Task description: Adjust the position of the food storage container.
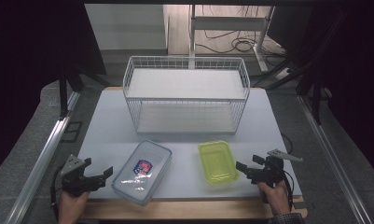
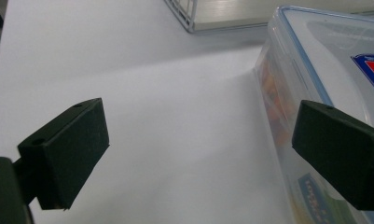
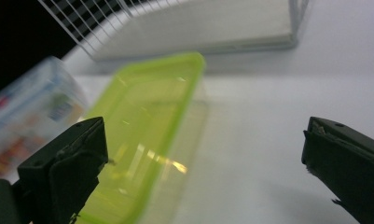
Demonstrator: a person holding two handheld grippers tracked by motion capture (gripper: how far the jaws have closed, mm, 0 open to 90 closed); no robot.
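Observation:
A clear lidded box [image 1: 141, 171] with a blue rim and a red-and-blue label lies at the front left of the white table [image 1: 105, 126]. A yellow-green tray [image 1: 217, 162] lies to its right. My left gripper [image 1: 100, 175] rests just left of the clear box, jaws open and empty. In the left gripper view the box [image 2: 324, 84] sits behind the right fingertip [image 2: 338, 158]. My right gripper [image 1: 245, 168] is open just right of the tray, empty. In the right gripper view the tray [image 3: 152, 126] runs behind the left fingertip [image 3: 68, 172], and the clear box [image 3: 31, 112] lies beyond.
A white wire basket [image 1: 187, 93] with a white board inside stands at the back middle of the table. Metal frame rails [image 1: 40, 158] run along both sides. A wooden edge [image 1: 184, 210] borders the table's front. Cables lie on the floor beyond.

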